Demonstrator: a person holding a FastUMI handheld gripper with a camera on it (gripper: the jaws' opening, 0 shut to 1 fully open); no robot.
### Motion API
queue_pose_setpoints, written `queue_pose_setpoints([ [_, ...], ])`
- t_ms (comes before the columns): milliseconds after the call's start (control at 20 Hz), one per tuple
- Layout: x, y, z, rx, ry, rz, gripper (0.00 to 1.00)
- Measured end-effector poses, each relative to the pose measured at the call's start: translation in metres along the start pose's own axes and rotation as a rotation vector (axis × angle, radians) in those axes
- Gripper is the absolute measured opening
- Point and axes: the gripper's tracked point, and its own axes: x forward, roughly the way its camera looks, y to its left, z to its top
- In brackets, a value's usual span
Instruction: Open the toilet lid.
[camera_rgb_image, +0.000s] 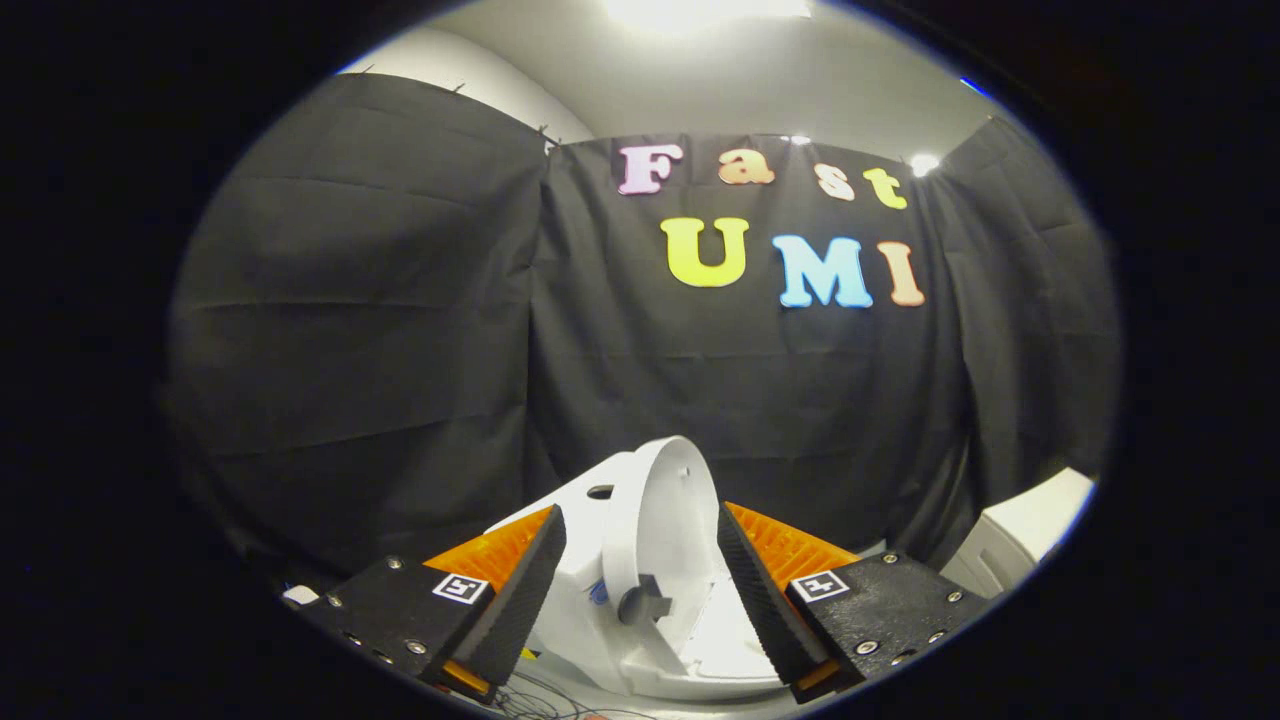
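Observation:
A small white toilet (575, 585) stands just ahead of my fingers, low between them. Its lid (660, 520) is raised upright, its inner face turned toward the right finger, with the hinge peg near its base. Below the lid the white seat (715, 640) lies flat. My gripper (640, 530) is open: the ribbed black pads (525, 590) sit on either side of the raised lid with a gap on each side, touching nothing that I can see.
Black cloth walls close off the booth on all sides behind the toilet. A white boxy object (1020, 530) stands to the right of the right finger. Thin cables lie on the floor below the toilet.

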Motion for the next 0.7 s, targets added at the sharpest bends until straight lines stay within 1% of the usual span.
queue_pose_setpoints([
  [100, -0.004, -0.026, 0.012, -0.02, -0.035, -0.001, 0.94],
  [250, -0.017, -0.061, 0.024, 0.004, -0.072, 0.008, 0.94],
  [600, -0.038, -0.166, 0.037, 0.03, -0.132, -0.05, 0.94],
  [700, -0.043, -0.195, 0.039, 0.06, -0.146, -0.061, 0.94],
])
